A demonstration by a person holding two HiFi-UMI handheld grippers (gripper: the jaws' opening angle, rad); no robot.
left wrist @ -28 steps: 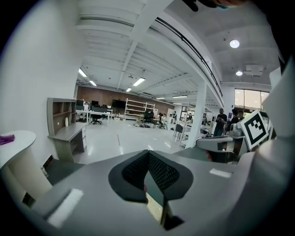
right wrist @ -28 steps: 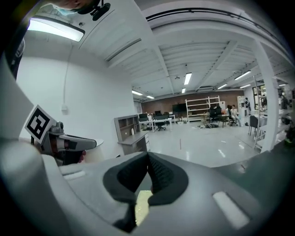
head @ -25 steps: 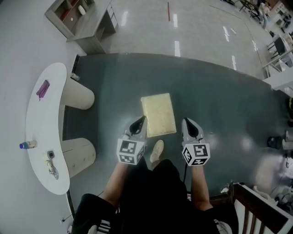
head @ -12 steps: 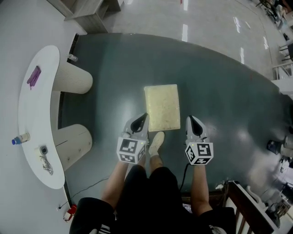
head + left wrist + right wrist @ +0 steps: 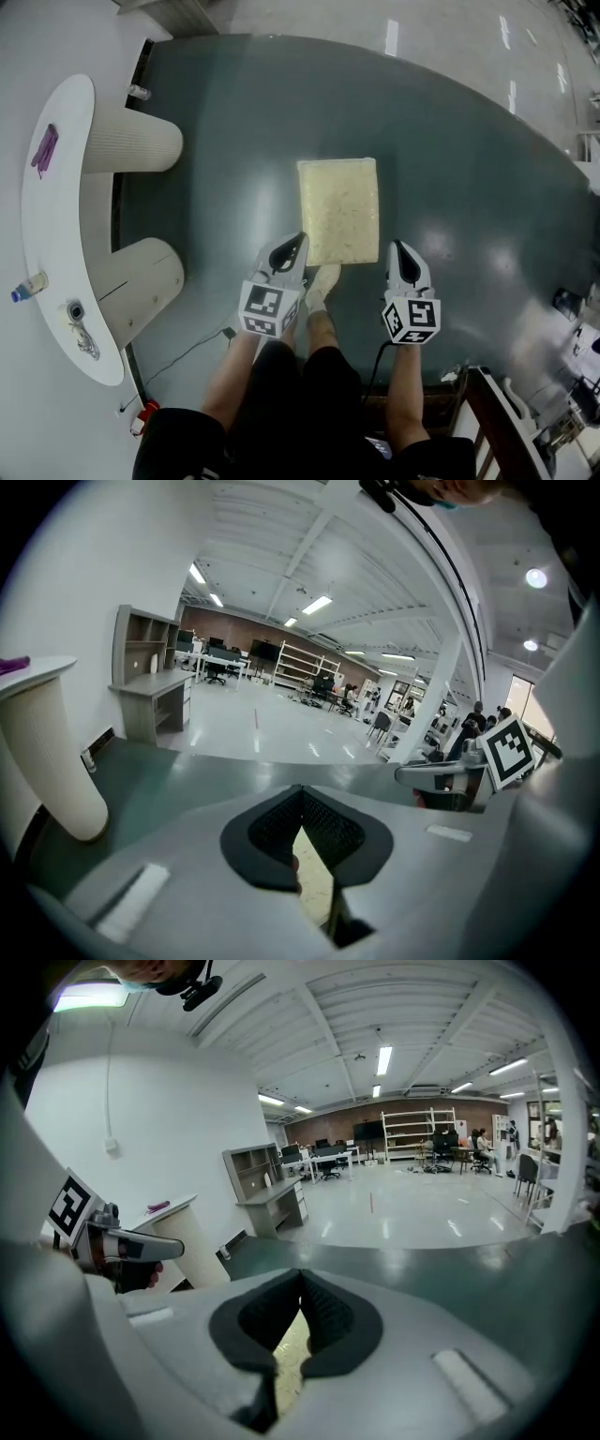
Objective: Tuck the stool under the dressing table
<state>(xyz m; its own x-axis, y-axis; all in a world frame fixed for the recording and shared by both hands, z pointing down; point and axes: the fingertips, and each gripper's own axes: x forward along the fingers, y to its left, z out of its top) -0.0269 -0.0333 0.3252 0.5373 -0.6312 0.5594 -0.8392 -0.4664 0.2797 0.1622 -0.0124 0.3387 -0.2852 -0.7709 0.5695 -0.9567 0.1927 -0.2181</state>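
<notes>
Hovering pressed together, pinching nothing: left tongs [image 5: 294, 246] and right tongs [image 5: 400, 249], just beside the lower corners of the stool [image 5: 339, 208]. Stands mid-frame, well apart from the bench [image 5: 37, 225] along the left edge. Could skew under an uneven shove from shut tips and jam against a pedestal [image 5: 141, 281] instead of entering the gap between the two.

A dark green mat [image 5: 234, 112] lies on glossy pale floor [image 5: 267, 731] under ceiling strip lights [image 5: 384, 1058].

One stool [image 5: 339, 210]; one dressing table [image 5: 49, 216]; two claws [image 5: 297, 241] [image 5: 397, 247]; one bottle [image 5: 28, 287]
</notes>
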